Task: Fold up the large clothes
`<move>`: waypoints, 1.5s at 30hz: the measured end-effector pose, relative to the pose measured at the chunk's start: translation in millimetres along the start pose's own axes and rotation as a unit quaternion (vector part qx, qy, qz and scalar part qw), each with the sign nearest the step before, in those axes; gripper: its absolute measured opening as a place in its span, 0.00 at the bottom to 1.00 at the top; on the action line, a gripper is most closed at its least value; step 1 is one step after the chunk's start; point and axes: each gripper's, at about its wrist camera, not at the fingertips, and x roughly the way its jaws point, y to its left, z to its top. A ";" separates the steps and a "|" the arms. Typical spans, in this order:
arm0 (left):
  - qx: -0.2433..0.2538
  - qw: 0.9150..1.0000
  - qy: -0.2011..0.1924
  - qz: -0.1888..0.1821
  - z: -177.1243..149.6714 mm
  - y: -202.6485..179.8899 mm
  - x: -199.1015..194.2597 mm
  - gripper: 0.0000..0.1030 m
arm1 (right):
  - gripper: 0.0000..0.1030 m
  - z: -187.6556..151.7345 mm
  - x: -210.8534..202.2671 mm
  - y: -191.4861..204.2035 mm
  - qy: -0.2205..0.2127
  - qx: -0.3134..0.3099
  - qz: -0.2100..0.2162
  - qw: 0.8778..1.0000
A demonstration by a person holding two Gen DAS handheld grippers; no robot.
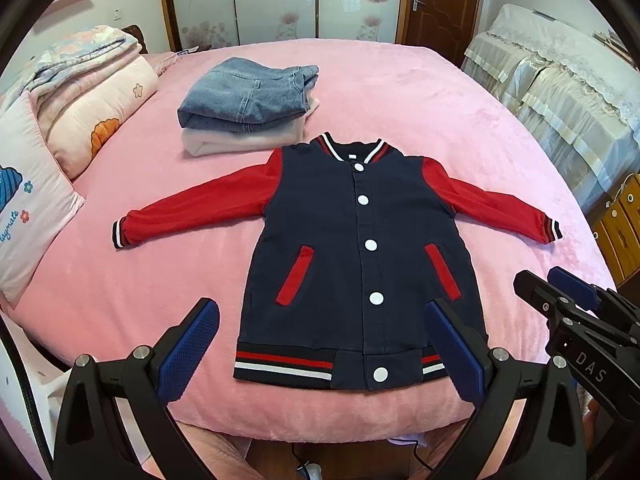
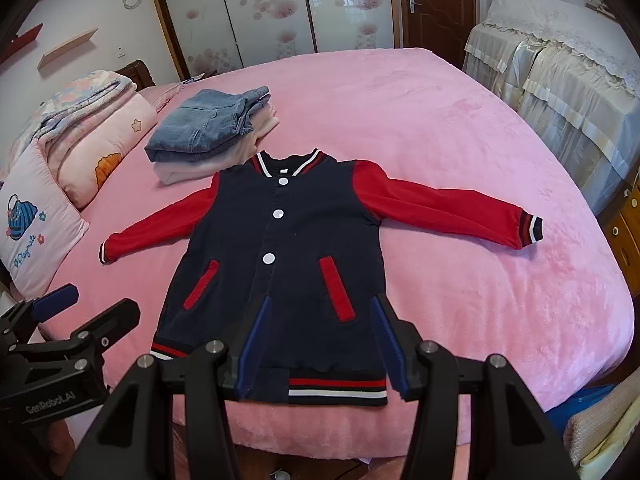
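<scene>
Jacket [image 1: 356, 252] is lying flat, sleeves spread, on the bed [image 1: 440, 100] just ahead of both jaws, which are hanging open and empty. Folding is only beginning; next likely calls for gripping a sleeve.

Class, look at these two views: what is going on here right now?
A person holds two open grippers, the left gripper and the right gripper, above the hem of a navy and red jacket. It lies flat and buttoned on the pink bed, sleeves spread, not yet folded. Folded jeans rest on a pale folded garment behind it.
</scene>
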 end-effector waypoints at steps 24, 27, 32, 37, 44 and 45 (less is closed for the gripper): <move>-0.008 1.000 -0.010 -0.002 1.7 0.0 -8.4 0.98 | 0.50 2.2 -5.0 1.1 0.005 -0.004 -0.004 1.000; -0.013 1.000 -0.011 -0.003 3.2 0.0 -8.4 0.99 | 0.50 2.3 -5.4 0.8 0.005 -0.004 -0.004 1.000; -0.019 0.999 -0.027 -0.007 3.6 0.6 -11.4 0.99 | 0.50 2.9 -4.7 -0.1 0.008 -0.003 -0.005 1.000; -0.022 0.998 -0.053 -0.007 3.1 1.3 -17.1 0.99 | 0.50 1.8 -3.5 -2.4 0.011 -0.001 -0.005 1.000; -0.009 0.998 -0.064 -0.002 4.1 -5.9 -17.6 0.99 | 0.50 -0.1 -2.2 -1.9 0.012 -0.002 -0.005 1.000; -0.007 0.998 -0.064 -0.002 4.0 -6.7 -17.6 0.99 | 0.50 0.0 -2.4 -1.9 0.012 -0.002 -0.005 1.000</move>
